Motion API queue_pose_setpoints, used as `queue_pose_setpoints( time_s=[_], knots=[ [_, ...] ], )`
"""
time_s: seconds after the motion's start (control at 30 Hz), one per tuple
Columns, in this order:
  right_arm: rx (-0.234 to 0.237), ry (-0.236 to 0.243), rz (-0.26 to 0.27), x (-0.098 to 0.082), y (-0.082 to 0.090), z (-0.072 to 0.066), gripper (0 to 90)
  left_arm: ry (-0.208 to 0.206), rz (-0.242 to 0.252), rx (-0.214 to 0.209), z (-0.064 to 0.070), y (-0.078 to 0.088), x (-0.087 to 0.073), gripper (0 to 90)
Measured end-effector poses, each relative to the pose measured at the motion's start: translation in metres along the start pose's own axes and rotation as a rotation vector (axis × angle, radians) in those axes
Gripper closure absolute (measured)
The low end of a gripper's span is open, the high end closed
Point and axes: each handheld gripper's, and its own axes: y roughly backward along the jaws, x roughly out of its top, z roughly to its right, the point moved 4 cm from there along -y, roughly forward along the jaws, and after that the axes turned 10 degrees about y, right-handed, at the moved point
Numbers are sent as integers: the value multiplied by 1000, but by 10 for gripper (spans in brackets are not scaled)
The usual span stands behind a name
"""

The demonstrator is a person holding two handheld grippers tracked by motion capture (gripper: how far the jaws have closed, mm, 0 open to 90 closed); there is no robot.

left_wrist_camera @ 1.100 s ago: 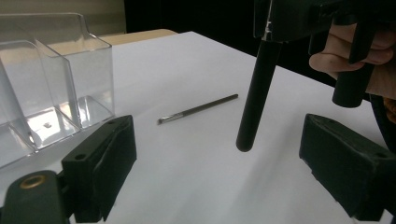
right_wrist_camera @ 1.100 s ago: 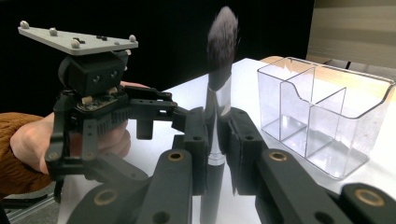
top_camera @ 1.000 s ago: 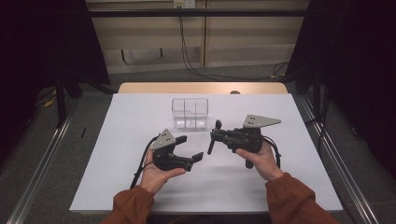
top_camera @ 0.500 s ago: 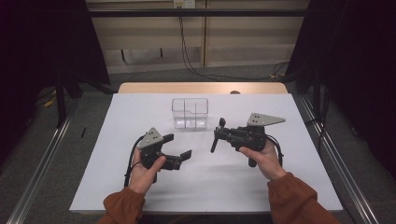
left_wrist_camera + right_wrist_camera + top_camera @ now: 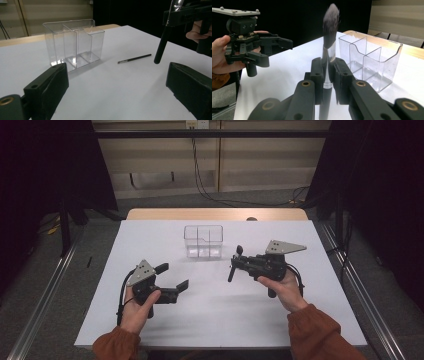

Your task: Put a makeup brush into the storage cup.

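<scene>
We observe the right gripper (image 5: 235, 264) clamped on a makeup brush (image 5: 327, 60), jaws pressed against its ferrule and handle, bristles pointing up. We hold it above the table (image 5: 150, 235), right of centre and toward the far edge, just beside the clear organizer (image 5: 203, 240). The organizer stands upright near the middle of the far edge, its compartments divided by clear walls. The left gripper (image 5: 175, 276) hovers toward the near left, jaws apart, nothing between them. A thin pencil (image 5: 134, 58) lies flat on the table beside the organizer.
</scene>
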Motion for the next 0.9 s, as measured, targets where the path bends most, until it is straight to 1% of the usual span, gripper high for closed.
queue_pose_setpoints(
  time_s=[0.03,0.13,0.17,0.2,0.3,0.33,0.4,0.47,0.57,0.63,0.67,0.77,0.8,0.9],
  knots=[
    [-1,1,1,0,0,0,800,-12,4,9,-2,2,-1,42],
    [-3,1,0,0,-1,1,800,-6,13,18,-6,8,-2,37],
    [-5,1,-2,0,-1,1,800,-12,27,23,-7,11,-3,34],
    [-6,1,-2,0,-1,2,799,-17,30,29,-8,13,-3,31],
    [-8,3,-2,-1,-3,3,799,-10,17,28,-9,16,-6,23],
    [-7,3,-3,-1,-3,3,800,-16,15,29,-9,18,-7,22],
    [-9,6,-2,0,-3,4,800,-12,19,28,-9,20,-9,21],
    [-13,5,-2,0,-3,5,800,-12,12,43,-10,24,-10,21],
    [-20,7,1,1,-3,8,800,-17,15,52,-11,30,-13,22],
    [-27,4,2,1,-3,10,799,-15,10,64,-13,32,-15,22],
    [-29,3,0,0,-4,12,799,-7,15,66,-13,33,-16,23],
    [-37,5,-13,1,-6,15,799,-11,20,74,-15,34,-17,27],
    [-37,7,-10,2,-7,16,800,-18,23,78,-15,35,-17,27],
    [-44,10,-1,9,-8,20,799,-10,39,85,-16,36,-16,27]
  ],
)
